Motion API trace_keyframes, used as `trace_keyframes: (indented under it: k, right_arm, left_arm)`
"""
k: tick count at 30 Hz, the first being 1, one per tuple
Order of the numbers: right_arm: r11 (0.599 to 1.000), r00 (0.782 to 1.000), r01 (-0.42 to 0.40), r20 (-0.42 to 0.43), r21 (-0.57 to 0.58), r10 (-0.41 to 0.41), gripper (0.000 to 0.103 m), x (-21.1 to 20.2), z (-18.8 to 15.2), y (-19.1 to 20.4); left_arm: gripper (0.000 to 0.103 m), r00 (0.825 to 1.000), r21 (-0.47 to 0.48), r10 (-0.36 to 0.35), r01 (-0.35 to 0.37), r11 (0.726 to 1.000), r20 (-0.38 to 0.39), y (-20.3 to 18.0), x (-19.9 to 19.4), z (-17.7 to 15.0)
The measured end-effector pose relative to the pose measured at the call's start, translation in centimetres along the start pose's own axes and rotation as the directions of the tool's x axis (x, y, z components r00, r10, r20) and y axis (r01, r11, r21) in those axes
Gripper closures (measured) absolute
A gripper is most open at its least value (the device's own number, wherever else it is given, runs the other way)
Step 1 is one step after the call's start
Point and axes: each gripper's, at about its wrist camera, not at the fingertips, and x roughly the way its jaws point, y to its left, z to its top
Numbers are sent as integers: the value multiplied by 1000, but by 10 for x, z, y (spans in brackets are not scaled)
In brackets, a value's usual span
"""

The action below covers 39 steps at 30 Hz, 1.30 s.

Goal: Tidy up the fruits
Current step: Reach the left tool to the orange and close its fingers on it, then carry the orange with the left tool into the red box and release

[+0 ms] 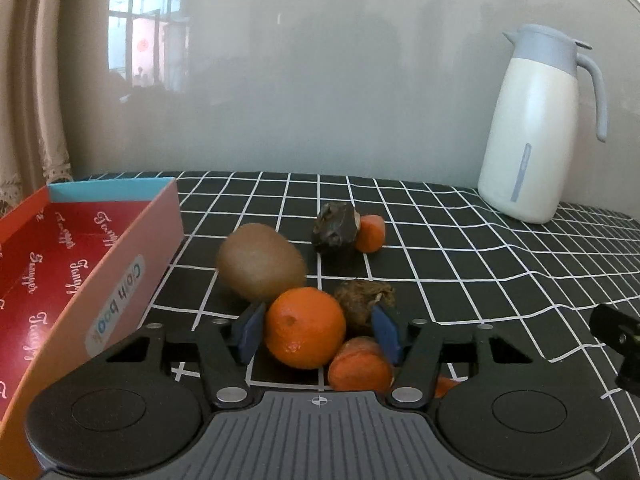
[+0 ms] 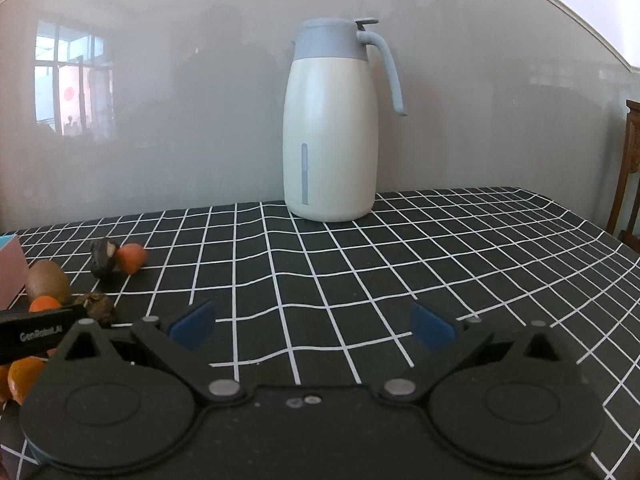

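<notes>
In the left wrist view my left gripper (image 1: 318,330) is open around an orange mandarin (image 1: 305,327) on the table; its blue pads (image 1: 251,330) stand on each side without squeezing it. A brown kiwi (image 1: 261,261) lies just beyond, a brown shrivelled fruit (image 1: 365,304) to the right, and a smaller orange fruit (image 1: 360,365) in front. Farther off lie a dark fruit (image 1: 336,227) and another small orange fruit (image 1: 370,233). A red and pink box (image 1: 80,272) stands open on the left. My right gripper (image 2: 312,326) is open and empty over the bare tablecloth.
A white and blue thermos jug (image 1: 532,128) stands at the back right, also in the right wrist view (image 2: 332,128). The table has a black cloth with a white grid (image 2: 440,264). A grey wall runs behind. A curtain (image 1: 28,80) hangs at the left.
</notes>
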Motion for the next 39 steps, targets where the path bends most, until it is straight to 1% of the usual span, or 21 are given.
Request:
trace_keyframes:
  k: [1, 2, 6, 12, 18, 21, 24, 25, 31, 34, 39]
  right_arm:
    - [1000, 1000, -4, -2, 1, 4, 0, 0, 0, 0]
    - [1000, 1000, -5, -1, -4, 5, 0, 0, 0, 1]
    - [1000, 1000, -7, 5, -18, 7, 0, -2, -1, 2]
    - [1000, 1000, -9, 6, -7, 10, 0, -6, -1, 1]
    - [1000, 1000, -14, 10, -5, 14, 0, -8, 0, 1]
    - [1000, 1000, -13, 8, -2, 13, 0, -6, 0, 1]
    - [1000, 1000, -14, 9, -2, 14, 0, -6, 0, 1]
    - [1000, 1000, -14, 10, -2, 14, 0, -7, 0, 1]
    - [1000, 1000, -19, 17, 7, 19, 0, -9, 2, 2]
    - [1000, 1000, -25, 16, 11, 24, 0, -10, 2, 2]
    - [1000, 999, -30, 26, -3, 30, 0, -14, 2, 7]
  left_arm:
    - [47, 1000, -2, -1, 1, 1000, 1, 1, 0, 0]
    - [61, 1000, -2, 3, -3, 1000, 7, 1, -1, 0]
    - [60, 1000, 5, 2, -2, 1000, 7, 2, -3, 0]
    - [60, 1000, 24, 13, -13, 1000, 15, 3, -9, -5]
    - [60, 1000, 39, 25, -24, 999, -10, 0, -4, -4]
    - [60, 1000, 10, 9, -9, 1000, -26, 4, 2, -3]
    - [60, 1000, 2, -1, 1, 1000, -24, 5, 2, -3]
    - [60, 1000, 4, -8, 8, 1000, -17, 5, 1, -3]
    - [60, 998, 36, 14, -16, 999, 54, 11, -26, 3]
    - [60, 996, 37, 19, -23, 999, 85, 22, -43, 7]
    - [60, 989, 34, 54, -59, 998, 135, 49, -74, 10]
